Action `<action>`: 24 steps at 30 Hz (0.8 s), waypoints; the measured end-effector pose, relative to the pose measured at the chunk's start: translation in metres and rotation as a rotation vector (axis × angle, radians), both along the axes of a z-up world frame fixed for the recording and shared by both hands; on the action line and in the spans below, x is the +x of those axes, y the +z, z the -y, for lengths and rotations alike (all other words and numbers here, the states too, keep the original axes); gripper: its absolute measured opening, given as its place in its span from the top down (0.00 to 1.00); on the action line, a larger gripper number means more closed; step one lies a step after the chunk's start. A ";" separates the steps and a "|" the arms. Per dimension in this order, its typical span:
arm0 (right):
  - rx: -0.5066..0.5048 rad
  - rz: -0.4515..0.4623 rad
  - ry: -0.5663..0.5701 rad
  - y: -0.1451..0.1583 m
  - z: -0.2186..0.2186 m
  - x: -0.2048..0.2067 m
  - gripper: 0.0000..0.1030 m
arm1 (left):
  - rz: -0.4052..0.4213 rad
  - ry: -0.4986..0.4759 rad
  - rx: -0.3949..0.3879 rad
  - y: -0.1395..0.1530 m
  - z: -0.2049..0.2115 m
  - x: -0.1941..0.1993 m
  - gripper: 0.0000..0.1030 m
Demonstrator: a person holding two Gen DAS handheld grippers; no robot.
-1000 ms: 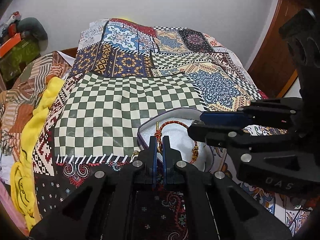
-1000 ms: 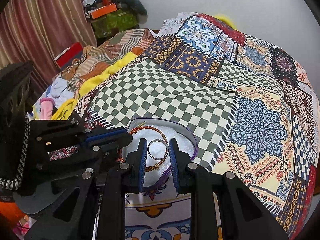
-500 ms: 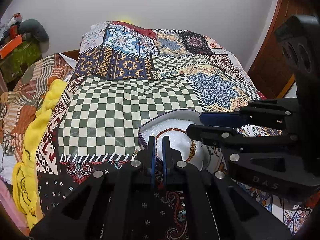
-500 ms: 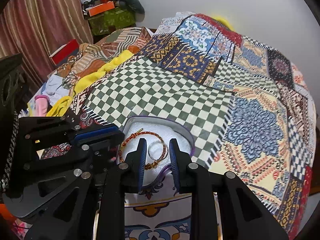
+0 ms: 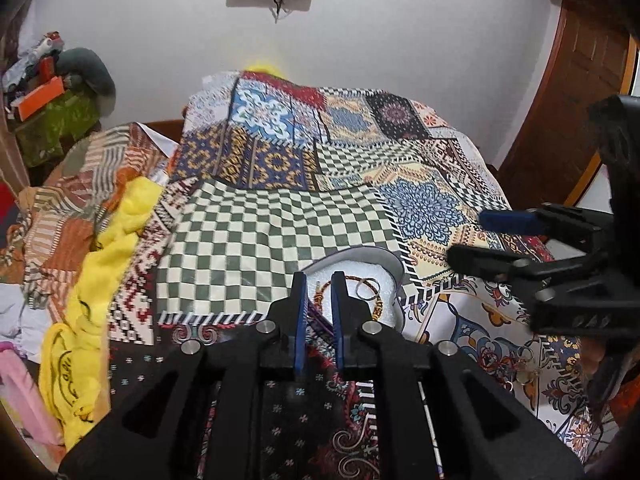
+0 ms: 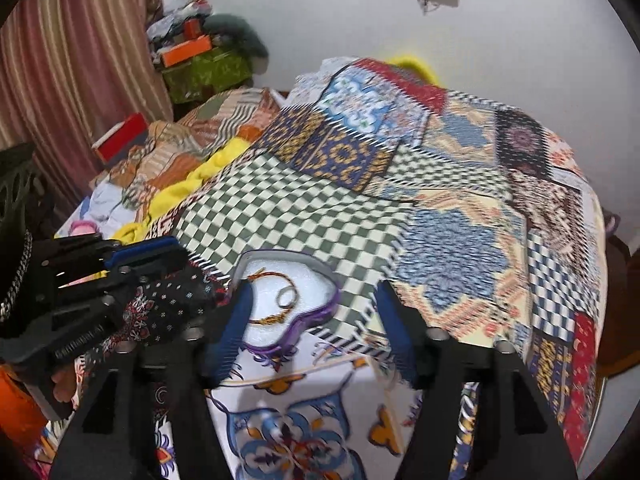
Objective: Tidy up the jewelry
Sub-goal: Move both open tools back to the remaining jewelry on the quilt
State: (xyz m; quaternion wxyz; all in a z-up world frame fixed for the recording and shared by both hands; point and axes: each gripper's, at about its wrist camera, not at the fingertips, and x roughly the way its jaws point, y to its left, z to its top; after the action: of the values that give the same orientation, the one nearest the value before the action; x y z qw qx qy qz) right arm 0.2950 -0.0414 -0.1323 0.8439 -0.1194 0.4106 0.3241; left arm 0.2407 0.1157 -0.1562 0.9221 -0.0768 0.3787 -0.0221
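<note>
Patchwork bedspread (image 5: 280, 240) fills most of both views. I see the heart-shaped tray (image 6: 304, 320), purple-rimmed with a white foam bed, just below frame centre in the right wrist view. My right gripper (image 6: 316, 320) sits at bottom centre, jaws spread wide, holding nothing, tray between and just beyond them. My left gripper (image 5: 319, 300) at lower centre of its own view: jaws parted by a narrow gap, empty, tips at the tray's near edge. On the foam lie the red-gold cord bracelet (image 6: 276, 312) and a small metal ring (image 6: 286, 297), both released.
</note>
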 end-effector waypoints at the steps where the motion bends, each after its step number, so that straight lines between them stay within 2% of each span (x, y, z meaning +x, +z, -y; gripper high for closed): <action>1: 0.004 0.011 -0.013 0.004 0.005 -0.001 0.31 | 0.003 0.002 0.003 0.002 0.000 -0.003 0.90; 5: -0.023 0.053 -0.041 0.013 0.023 -0.009 0.29 | -0.006 -0.001 -0.001 0.007 0.002 -0.015 0.90; 11: -0.064 0.073 -0.078 0.010 0.047 -0.026 0.25 | -0.017 -0.040 0.016 0.007 0.020 -0.034 0.90; 24: -0.047 0.022 -0.085 -0.015 0.105 -0.071 0.27 | -0.101 -0.172 -0.012 -0.014 0.081 -0.063 0.90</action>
State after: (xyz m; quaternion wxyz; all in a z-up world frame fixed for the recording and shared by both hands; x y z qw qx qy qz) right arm 0.2244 -0.1461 -0.1476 0.8582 -0.1254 0.4136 0.2770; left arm 0.1772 0.0351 -0.1706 0.8960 -0.0504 0.4298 -0.0995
